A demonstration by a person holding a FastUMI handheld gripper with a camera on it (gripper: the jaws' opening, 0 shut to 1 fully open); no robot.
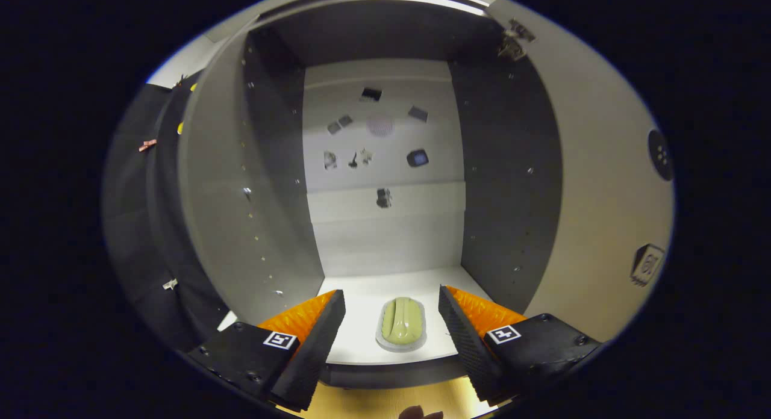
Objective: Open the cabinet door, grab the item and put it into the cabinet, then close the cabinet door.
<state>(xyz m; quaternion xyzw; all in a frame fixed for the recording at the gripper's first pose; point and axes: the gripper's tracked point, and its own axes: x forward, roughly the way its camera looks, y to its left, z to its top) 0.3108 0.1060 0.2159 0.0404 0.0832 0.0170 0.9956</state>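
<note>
Hand-held gripper (391, 319) fingers spread apart, gripping nothing. Between them, a pale green ridged item in a clear wrapper (402, 324) lies on the open cabinet's (385, 226) floor.

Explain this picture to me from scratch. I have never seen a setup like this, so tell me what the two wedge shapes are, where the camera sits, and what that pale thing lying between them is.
The camera rides on a hand-held tool and looks forward along it, with a very wide lens that bends the edges. The two wedge shapes are the fingers of its claw, a two-finger grabber that a person carries. They stand apart, open, holding nothing. Ahead is an open cabinet; its door is swung out beside the right finger. On the cabinet floor, in the gap between the fingers but untouched by either, lies the item: a pale green ridged object in a light-coloured tray. Small pictures dot the back wall.
</note>
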